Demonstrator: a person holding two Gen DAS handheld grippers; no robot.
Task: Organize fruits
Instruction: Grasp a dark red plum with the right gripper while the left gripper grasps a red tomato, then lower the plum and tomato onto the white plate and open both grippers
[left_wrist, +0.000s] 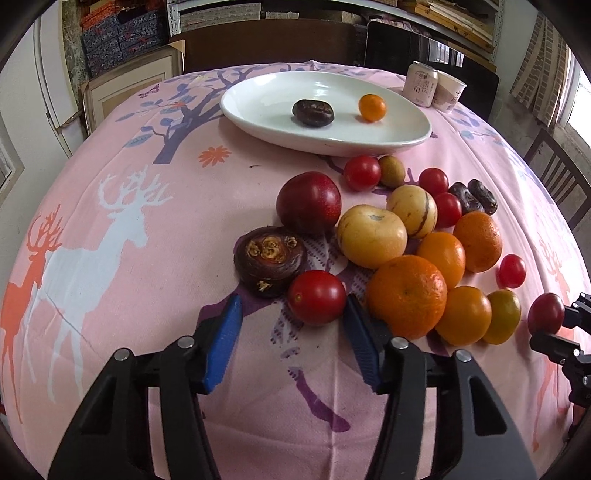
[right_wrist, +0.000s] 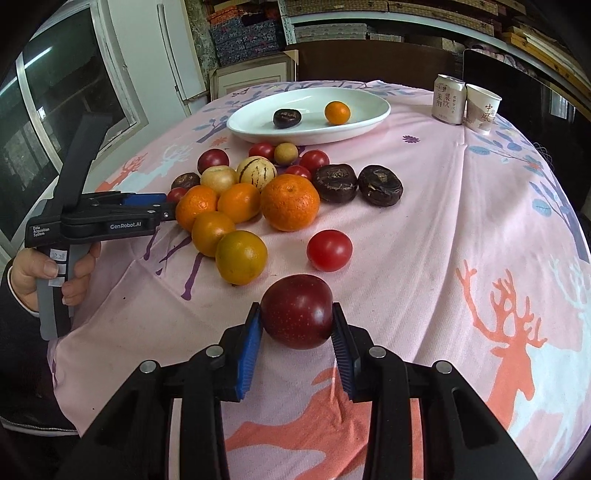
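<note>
The right gripper (right_wrist: 297, 319) has its blue pads (right_wrist: 248, 354) pressed against both sides of a dark red plum (right_wrist: 296, 312) at the near edge of the pink deer-print tablecloth (right_wrist: 461, 229), so it is clamped on that fruit. The left gripper (left_wrist: 293, 314) is spread wide, a red cherry tomato (left_wrist: 317, 296) sitting between its fingertips with the right pad touching or almost touching it and the left pad well apart; a dark water chestnut (left_wrist: 269, 260) lies just beyond the left pad. Behind them lies the loose heap: a big orange (left_wrist: 406, 295), smaller oranges, two pale yellow melon-like fruits, another dark red plum (left_wrist: 309, 202), more cherry tomatoes and two more dark chestnuts. Farther back stands the white oval plate (left_wrist: 258, 99), holding one water chestnut (left_wrist: 313, 112) and one small orange (left_wrist: 372, 107), apart from each other. A drink can (right_wrist: 448, 99) and a paper cup (right_wrist: 482, 109) stand side by side at the far right of the table
</note>
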